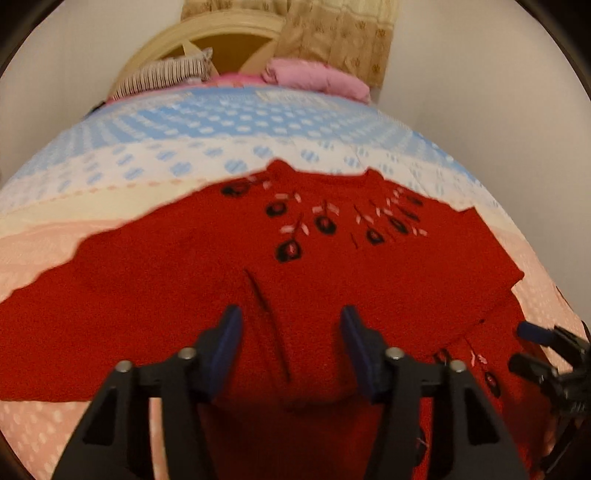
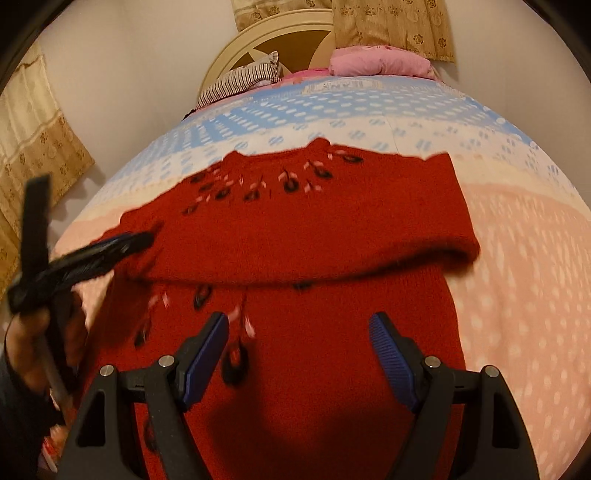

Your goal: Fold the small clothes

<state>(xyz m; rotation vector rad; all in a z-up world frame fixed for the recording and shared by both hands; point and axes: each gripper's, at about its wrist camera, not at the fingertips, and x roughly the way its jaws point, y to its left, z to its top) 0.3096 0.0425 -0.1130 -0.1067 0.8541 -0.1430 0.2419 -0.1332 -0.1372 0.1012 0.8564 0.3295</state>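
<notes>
While tongs (image 2: 297, 349) gaping, sweater (image 2: 295, 236) hem clear.

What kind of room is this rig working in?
Most likely a bedroom. The red sweater lies on a bed's dotted bedspread, with pillows against a round cream headboard and patterned curtains behind.

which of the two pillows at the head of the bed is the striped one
The striped pillow is the left one, dark and light stripes, lying against the round cream headboard. The other, to its right, is the plain pink pillow.
</notes>
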